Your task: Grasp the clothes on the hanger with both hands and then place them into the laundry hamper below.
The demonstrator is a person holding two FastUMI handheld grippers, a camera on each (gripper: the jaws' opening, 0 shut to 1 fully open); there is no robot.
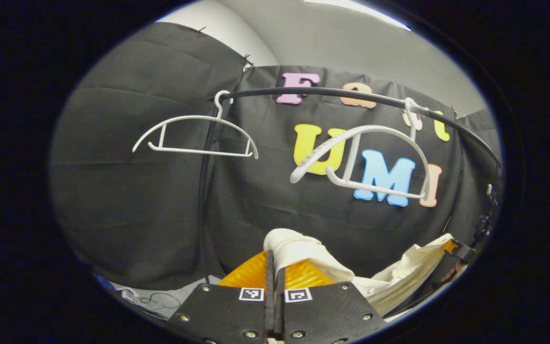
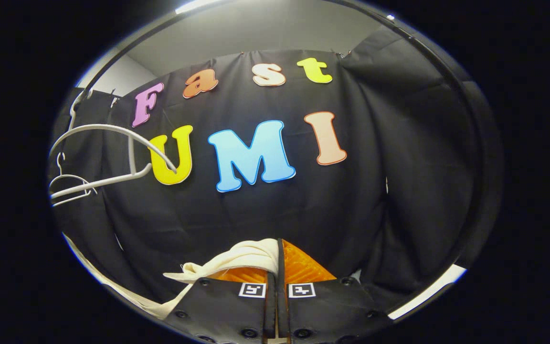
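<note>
A cream garment (image 1: 303, 255) is bunched over my left gripper (image 1: 273, 267), whose fingers are shut on the cloth. From there the fabric sags to the right, where the other gripper (image 1: 459, 249) holds its far end. In the right gripper view the same cream garment (image 2: 241, 258) is pinched in my right gripper (image 2: 279, 260), and a strip of it trails down to the lower left. Two bare white hangers (image 1: 196, 136) (image 1: 365, 160) hang on the black rail (image 1: 351, 95) above; the nearer hanger (image 2: 108, 157) swings tilted at the left of the right gripper view.
The black cloth wall stands close behind the rail. A black upright pole (image 1: 203, 200) of the rack runs down at the left. On the floor at lower left lie thin cables (image 1: 158, 302).
</note>
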